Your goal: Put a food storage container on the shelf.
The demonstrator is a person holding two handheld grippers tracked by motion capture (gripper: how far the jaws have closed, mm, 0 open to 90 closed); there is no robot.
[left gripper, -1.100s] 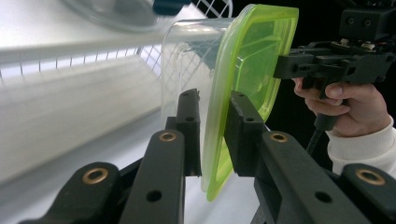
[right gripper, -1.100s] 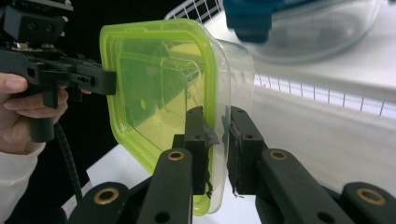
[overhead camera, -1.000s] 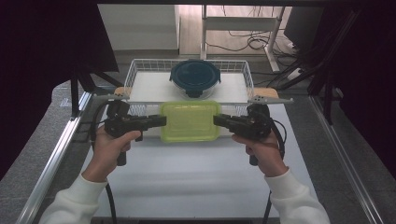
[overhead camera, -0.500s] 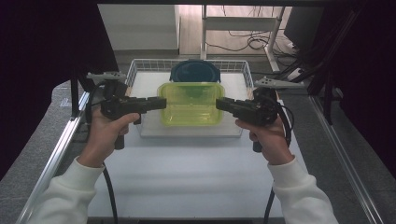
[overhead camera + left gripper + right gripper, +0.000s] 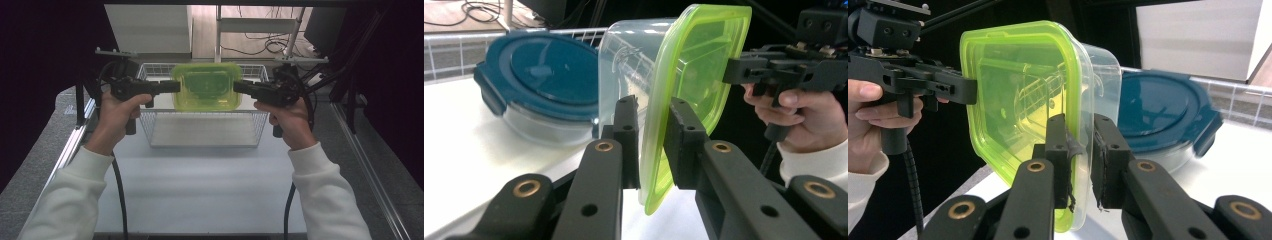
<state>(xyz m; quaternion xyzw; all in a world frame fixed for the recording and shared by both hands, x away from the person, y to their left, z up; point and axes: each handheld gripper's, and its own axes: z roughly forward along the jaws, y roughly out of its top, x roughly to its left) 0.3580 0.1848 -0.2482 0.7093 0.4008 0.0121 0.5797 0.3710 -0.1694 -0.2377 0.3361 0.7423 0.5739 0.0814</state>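
Note:
A clear box with a lime-green lid [image 5: 206,86] hangs in the air over the wire basket [image 5: 200,120], held between both grippers. My left gripper [image 5: 176,86] is shut on the left rim of its lid. My right gripper [image 5: 236,87] is shut on the right rim. In the left gripper view the jaws [image 5: 651,107] pinch the lid edge of the green-lidded box [image 5: 694,70], and the other gripper [image 5: 734,70] clamps the far side. The right gripper view shows the same from its side: the gripper [image 5: 1080,127] pinches the box [image 5: 1018,95], and the left gripper [image 5: 968,90] holds beyond.
A round clear container with a dark blue lid [image 5: 544,75] [image 5: 1158,115] sits in the basket behind the held box. A white box [image 5: 150,27] stands beyond the basket. Metal rails [image 5: 75,140] run along both sides of the white table [image 5: 200,190].
Both grippers have lifted the green-lidded box off the table in front of the basket and carried it up and away, over the basket. It now covers the blue-lidded container in the high view.

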